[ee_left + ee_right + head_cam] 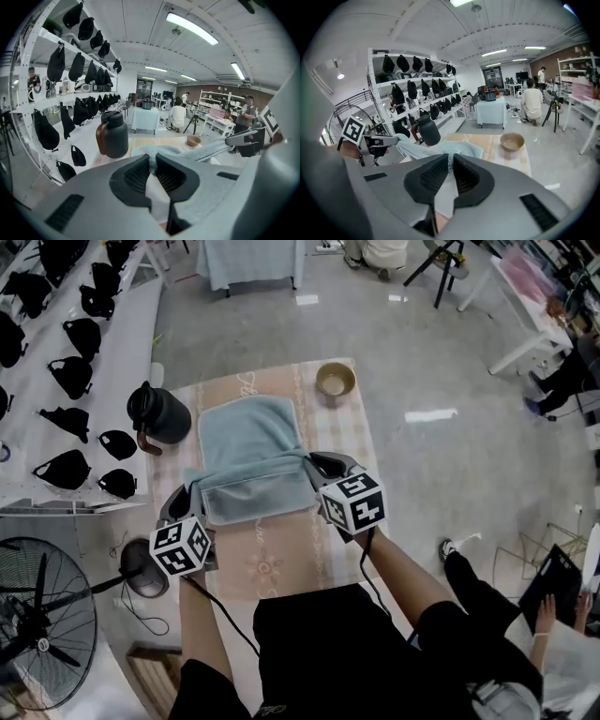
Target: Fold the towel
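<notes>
A light blue towel (251, 451) lies on the table with its near edge lifted off the cloth. My left gripper (194, 487) is shut on the towel's near left corner (151, 160), and my right gripper (311, 465) is shut on the near right corner (450, 161). The lifted edge (258, 495) hangs stretched between the two grippers, above the tablecloth. The far part of the towel (159, 150) still rests flat. In each gripper view a strip of towel shows pinched between the dark ribbed pads.
A pink patterned tablecloth (272, 563) covers the table. A dark jug (157, 414) stands just left of the towel, a tan bowl (335, 380) at the far right corner. A metal cup (142, 570) sits at the near left. Shelves with black caps (70, 371) run along the left.
</notes>
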The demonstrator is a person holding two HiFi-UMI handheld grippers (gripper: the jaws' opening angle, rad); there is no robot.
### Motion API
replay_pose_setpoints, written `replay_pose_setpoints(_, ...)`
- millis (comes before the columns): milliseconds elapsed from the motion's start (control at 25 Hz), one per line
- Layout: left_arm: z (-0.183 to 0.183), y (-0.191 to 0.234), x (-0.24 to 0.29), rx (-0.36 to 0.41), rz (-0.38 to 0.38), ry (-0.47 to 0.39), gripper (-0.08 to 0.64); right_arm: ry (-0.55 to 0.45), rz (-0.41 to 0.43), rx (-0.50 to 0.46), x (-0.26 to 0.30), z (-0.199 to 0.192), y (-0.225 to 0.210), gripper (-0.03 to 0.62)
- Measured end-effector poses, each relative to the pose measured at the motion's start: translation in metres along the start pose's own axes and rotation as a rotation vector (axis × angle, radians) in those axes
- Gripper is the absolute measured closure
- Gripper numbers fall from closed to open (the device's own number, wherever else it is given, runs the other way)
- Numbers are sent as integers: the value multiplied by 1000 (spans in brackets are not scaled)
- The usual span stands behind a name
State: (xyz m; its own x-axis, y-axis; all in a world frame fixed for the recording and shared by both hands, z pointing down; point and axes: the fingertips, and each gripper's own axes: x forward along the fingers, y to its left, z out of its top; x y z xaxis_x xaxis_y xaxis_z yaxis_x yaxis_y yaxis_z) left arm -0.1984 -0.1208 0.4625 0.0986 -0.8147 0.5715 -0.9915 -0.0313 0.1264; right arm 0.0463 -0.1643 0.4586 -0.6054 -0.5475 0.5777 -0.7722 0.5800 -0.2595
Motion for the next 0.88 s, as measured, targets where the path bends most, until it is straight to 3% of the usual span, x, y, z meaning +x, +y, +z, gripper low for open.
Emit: replay_pose_setpoints(880, 27, 43, 174, -12, -85, 93, 523, 79, -135, 95, 128, 35, -79, 554)
